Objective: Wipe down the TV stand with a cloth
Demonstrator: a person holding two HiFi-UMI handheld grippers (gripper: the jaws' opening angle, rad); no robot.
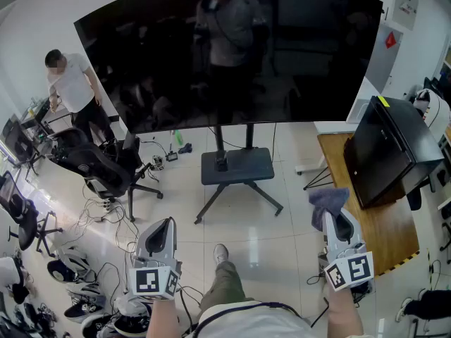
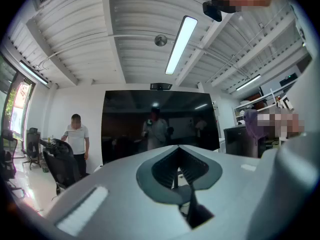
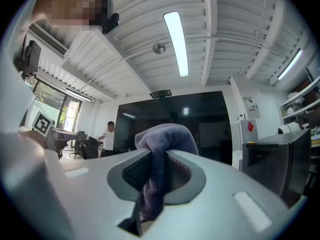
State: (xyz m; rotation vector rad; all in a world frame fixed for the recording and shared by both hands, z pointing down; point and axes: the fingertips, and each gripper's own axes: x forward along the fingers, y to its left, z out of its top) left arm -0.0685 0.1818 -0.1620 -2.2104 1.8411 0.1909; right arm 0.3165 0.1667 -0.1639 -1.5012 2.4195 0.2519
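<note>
A soft, fuzzy grey-purple cloth (image 3: 167, 136) is pinched and bunched between the ribbed fingers of the right gripper (image 3: 159, 164). The fingers of the left gripper (image 2: 179, 174) are pressed together, empty. The TV stand (image 1: 236, 166), with its flat matte-black shelf, is seen well apart from the cloth.

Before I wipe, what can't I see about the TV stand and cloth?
Head view: dust on TV stand shelf too small to judge; small dark item there unidentifiable.
Stand's upper post: hidden behind the TV.
Left gripper view: left gripper blocks the stand's base.
Right gripper view: cloth bunched in right gripper, full size hidden.
</note>
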